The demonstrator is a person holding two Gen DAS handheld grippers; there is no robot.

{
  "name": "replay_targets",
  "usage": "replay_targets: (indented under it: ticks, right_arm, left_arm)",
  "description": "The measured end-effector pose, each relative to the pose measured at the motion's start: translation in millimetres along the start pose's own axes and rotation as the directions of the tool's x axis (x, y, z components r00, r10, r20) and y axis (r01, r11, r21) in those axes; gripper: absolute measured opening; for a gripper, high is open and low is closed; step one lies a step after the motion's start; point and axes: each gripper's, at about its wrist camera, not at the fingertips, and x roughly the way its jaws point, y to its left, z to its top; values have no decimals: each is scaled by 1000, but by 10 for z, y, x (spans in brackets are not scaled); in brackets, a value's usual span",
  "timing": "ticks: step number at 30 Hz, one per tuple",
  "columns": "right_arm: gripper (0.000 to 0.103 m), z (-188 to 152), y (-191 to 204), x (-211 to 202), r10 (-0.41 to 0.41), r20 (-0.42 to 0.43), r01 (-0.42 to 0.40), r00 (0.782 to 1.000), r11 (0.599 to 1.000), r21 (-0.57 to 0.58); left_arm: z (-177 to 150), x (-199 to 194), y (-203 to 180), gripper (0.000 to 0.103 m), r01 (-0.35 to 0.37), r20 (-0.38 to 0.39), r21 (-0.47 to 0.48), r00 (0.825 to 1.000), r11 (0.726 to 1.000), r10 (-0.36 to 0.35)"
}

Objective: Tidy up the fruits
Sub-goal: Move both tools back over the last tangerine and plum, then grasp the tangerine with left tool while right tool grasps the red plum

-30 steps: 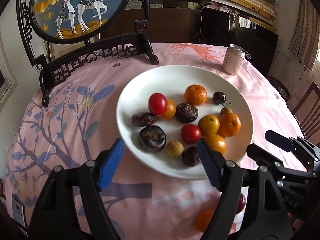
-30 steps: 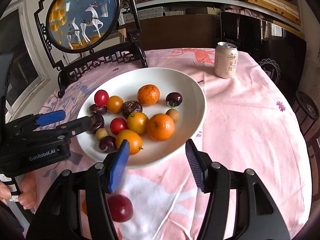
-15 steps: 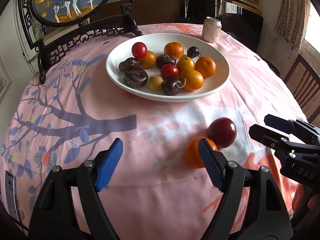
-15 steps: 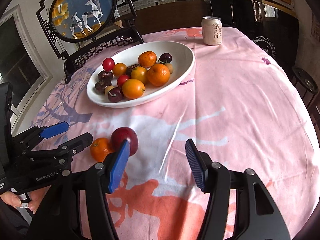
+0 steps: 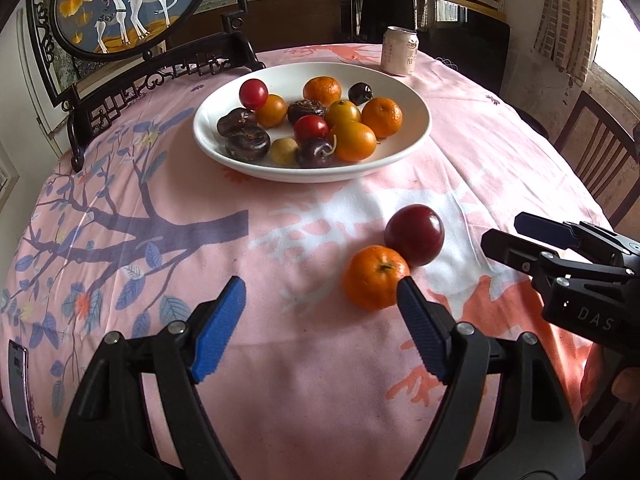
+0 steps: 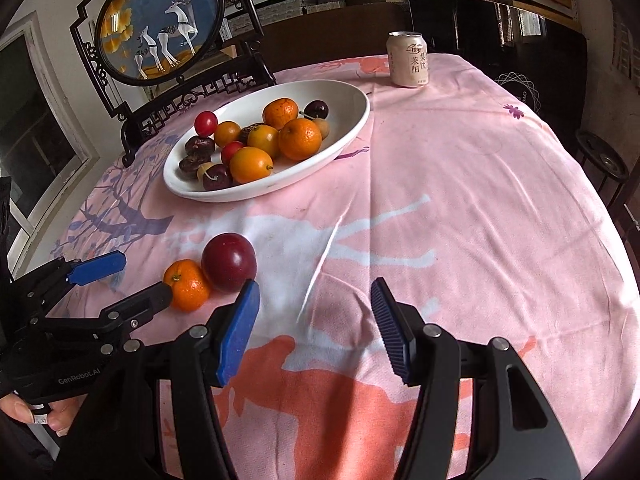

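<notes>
A dark red plum (image 5: 414, 234) (image 6: 229, 262) and a mandarin (image 5: 374, 276) (image 6: 187, 286) lie touching each other on the pink tablecloth, nearer than the white plate (image 5: 320, 174) (image 6: 352, 100). The plate holds several mandarins, plums, cherries and dark fruits. My left gripper (image 5: 319, 282) (image 6: 144, 276) is open and empty, and the mandarin sits just ahead of its right fingertip. My right gripper (image 6: 315, 284) (image 5: 502, 228) is open and empty too. The plum lies just beyond its left fingertip.
A drink can (image 5: 400, 52) (image 6: 409, 60) stands behind the plate. A black-framed round deer screen (image 5: 132, 4) (image 6: 160, 24) stands at the back left. A wooden chair (image 5: 600, 152) is off the table's right edge. A hand (image 6: 24, 408) holds the left gripper.
Both grippers have pulled back from the plate toward the near side of the table and sunk a little. The loose plum and mandarin now lie in front of the fingertips. Jaw widths look unchanged.
</notes>
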Motion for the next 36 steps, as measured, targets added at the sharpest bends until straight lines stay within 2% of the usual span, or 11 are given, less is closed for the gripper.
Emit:
replay_targets:
  ticks: [3,10,11,15,16,18,19,26,30,36]
  right_arm:
    - [58,-10,-17,5,14,0,-14,1000,1000,4]
    - [58,-21,-21,-12,8,14,-8,1000,1000,-8]
    - [58,-24,-22,-10,12,13,-12,1000,1000,-7]
    - [58,-29,-25,4,9,11,-9,1000,1000,-14]
    - [58,-30,-25,9,11,9,-11,1000,1000,-15]
    - [58,-34,-33,29,14,1,-14,1000,1000,-12]
    - [58,-36,-35,35,14,-2,-14,1000,1000,-11]
    - [58,-44,-31,64,10,-7,-11,1000,1000,-10]
    - [58,-44,-19,73,0,-8,0,1000,1000,-9]
    - [58,-39,56,80,-8,-19,7,1000,1000,-26]
  left_arm:
    - [-15,-2,-42,80,20,-2,10,1000,1000,-20]
    - [-14,138,-109,78,14,-30,20,999,1000,-14]
    - [-12,161,-112,75,18,-36,18,999,1000,-17]
    - [-14,269,-167,52,47,-67,37,997,998,-44]
    - [-19,271,-191,51,42,-57,44,998,998,-40]
    - [-19,270,-225,41,53,-47,60,998,997,-50]
    - [-17,269,-232,39,60,-45,63,997,996,-57]
    - [-40,240,-214,38,79,-46,63,996,995,-77]
    - [-37,218,-112,38,99,-53,26,994,995,-98]
    - [7,149,113,38,90,-27,-31,995,995,-91]
